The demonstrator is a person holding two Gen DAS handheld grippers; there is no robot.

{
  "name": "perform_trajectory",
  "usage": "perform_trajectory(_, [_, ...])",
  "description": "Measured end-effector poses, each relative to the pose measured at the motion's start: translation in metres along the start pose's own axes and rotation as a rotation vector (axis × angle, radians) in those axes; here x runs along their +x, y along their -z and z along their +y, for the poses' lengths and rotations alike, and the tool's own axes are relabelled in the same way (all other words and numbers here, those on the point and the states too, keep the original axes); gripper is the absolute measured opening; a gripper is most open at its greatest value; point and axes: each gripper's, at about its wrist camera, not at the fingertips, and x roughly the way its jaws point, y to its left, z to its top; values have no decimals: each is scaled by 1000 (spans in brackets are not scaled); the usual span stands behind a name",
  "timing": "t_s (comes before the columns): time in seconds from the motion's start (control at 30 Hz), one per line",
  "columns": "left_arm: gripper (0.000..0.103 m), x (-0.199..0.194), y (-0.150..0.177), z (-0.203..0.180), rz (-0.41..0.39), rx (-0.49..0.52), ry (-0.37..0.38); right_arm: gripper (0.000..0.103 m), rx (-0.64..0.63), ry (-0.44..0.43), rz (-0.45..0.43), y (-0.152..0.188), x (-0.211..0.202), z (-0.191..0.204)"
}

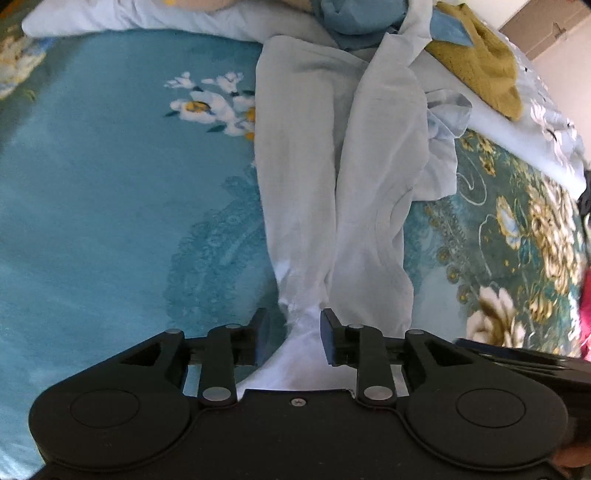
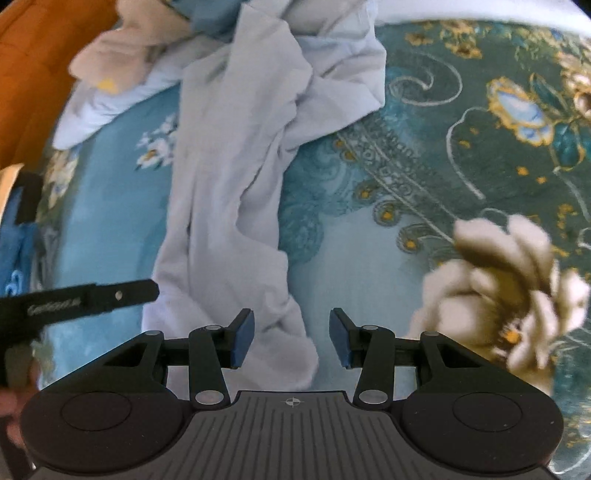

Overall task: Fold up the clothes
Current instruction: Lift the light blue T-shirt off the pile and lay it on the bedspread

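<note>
A pale blue-white garment [image 1: 306, 166] lies stretched lengthwise on the teal floral bedspread [image 1: 110, 184], its near end bunched into a narrow twist. My left gripper [image 1: 294, 338] is open around that twisted end. The cloth runs between the pads without being pinched, and a gap shows on the left side. In the right wrist view the same garment [image 2: 221, 177] lies crumpled, and its lower corner reaches between the fingers of my right gripper [image 2: 291, 341]. This gripper is open and grips nothing. The left gripper's body [image 2: 92, 299] shows at the left edge.
A mustard cloth [image 1: 480, 62], a blue garment [image 1: 354, 22] and more pale laundry are piled at the far end of the bed. A beige cloth [image 2: 129, 44] lies by an orange surface [image 2: 37, 74]. Something red [image 1: 585, 314] sits at the right edge.
</note>
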Motion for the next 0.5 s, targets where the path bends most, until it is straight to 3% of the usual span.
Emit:
perform_trajectory(0.1, [35, 12, -6, -1, 19, 14, 14, 41, 7, -12, 14, -3, 14, 4])
perform_trajectory(0.27, [35, 33, -14, 1, 70, 19, 27, 38, -3, -11, 58, 0, 27, 11])
perform_trajectory(0.37, [35, 42, -18, 5, 89, 5, 31, 32, -1, -27, 83, 2, 32, 13])
perform_trajectory(0.5, [40, 50, -23, 16, 88, -62, 70, 11, 65, -79, 100, 3, 33, 7])
